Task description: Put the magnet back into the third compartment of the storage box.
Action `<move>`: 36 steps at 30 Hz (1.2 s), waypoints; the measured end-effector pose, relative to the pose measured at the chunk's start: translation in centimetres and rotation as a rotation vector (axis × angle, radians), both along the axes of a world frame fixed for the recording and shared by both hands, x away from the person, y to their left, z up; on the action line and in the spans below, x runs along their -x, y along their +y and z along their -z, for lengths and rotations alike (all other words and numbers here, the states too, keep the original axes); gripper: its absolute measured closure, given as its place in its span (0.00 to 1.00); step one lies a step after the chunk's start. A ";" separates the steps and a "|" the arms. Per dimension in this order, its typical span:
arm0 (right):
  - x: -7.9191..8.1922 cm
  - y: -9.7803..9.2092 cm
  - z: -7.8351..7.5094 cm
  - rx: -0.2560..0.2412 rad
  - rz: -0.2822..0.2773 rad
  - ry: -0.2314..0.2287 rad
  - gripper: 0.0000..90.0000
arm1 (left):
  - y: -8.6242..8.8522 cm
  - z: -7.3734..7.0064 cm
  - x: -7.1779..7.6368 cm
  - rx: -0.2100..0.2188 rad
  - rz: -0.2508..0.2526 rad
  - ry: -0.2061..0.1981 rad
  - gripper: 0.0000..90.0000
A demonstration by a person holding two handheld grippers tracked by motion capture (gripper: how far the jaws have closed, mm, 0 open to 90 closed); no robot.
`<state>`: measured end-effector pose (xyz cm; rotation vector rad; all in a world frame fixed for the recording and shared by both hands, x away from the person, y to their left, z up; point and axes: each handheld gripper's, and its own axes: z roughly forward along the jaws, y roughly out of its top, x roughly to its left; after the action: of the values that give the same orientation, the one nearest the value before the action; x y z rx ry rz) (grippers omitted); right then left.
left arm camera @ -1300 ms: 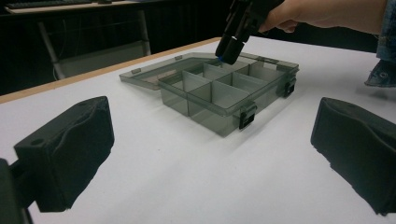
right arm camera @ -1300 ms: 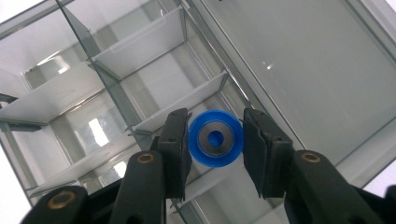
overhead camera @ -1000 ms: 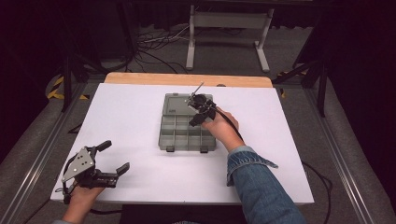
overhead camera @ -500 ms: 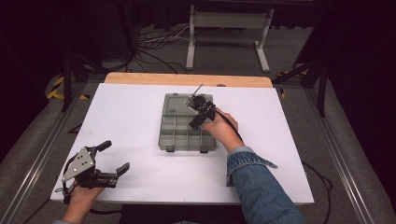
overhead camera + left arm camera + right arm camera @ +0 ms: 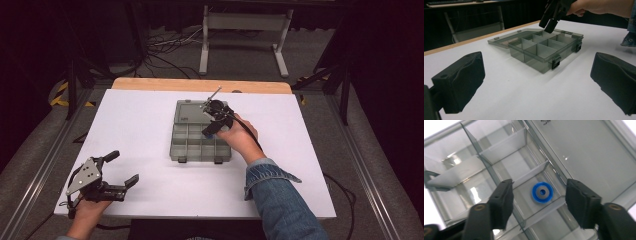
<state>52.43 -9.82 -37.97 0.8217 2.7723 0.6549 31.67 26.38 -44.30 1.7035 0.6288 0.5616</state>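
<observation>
I find one marking only: handwriting in dark ink on the open lid [image 5: 584, 152] of the clear grey compartment box [image 5: 200, 145]. In the right gripper view it sits at the top edge of the picture, cut off by the frame; the first letter looks like an "S", followed perhaps by a "w", and I cannot read the rest. In the high view the same marking shows as a faint dark smudge near one corner of the lid, too small to read. Nothing else carries readable text, numbers or brand signs.
</observation>
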 end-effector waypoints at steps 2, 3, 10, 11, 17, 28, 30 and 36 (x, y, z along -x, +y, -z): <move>0.3 -0.1 -0.4 -0.009 0.000 -0.008 0.35 | 0.0 0.0 0.0 0.000 0.000 0.000 0.00; 0.7 -0.3 -0.8 -0.019 -0.007 -0.015 0.33 | 0.0 0.0 0.0 0.000 -0.001 -0.001 0.00; 2.9 -0.8 -2.7 -0.063 -0.035 -0.063 0.24 | 0.0 0.0 0.0 0.001 -0.001 0.000 0.00; 2.9 -0.8 -2.7 -0.063 -0.035 -0.063 0.24 | 0.0 0.0 0.0 0.001 -0.001 0.000 0.00; 5.2 -1.4 -4.0 -0.098 -0.063 -0.101 0.21 | 0.0 0.0 0.0 0.002 -0.002 0.000 0.00; 8.1 -3.5 -5.3 -0.162 -0.077 -0.154 0.10 | -0.1 0.0 0.0 0.007 -0.003 -0.003 0.00; 8.7 -4.2 -5.5 -0.180 -0.066 -0.167 0.08 | -0.1 0.0 0.0 0.007 -0.003 -0.004 0.00; 10.0 -6.3 -5.8 -0.229 -0.037 -0.212 0.03 | -0.1 -0.1 0.0 0.017 0.000 -0.004 0.00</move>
<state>42.39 -16.15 -32.19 0.6958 2.5588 1.0182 31.71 26.33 -44.25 1.6859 0.6293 0.5582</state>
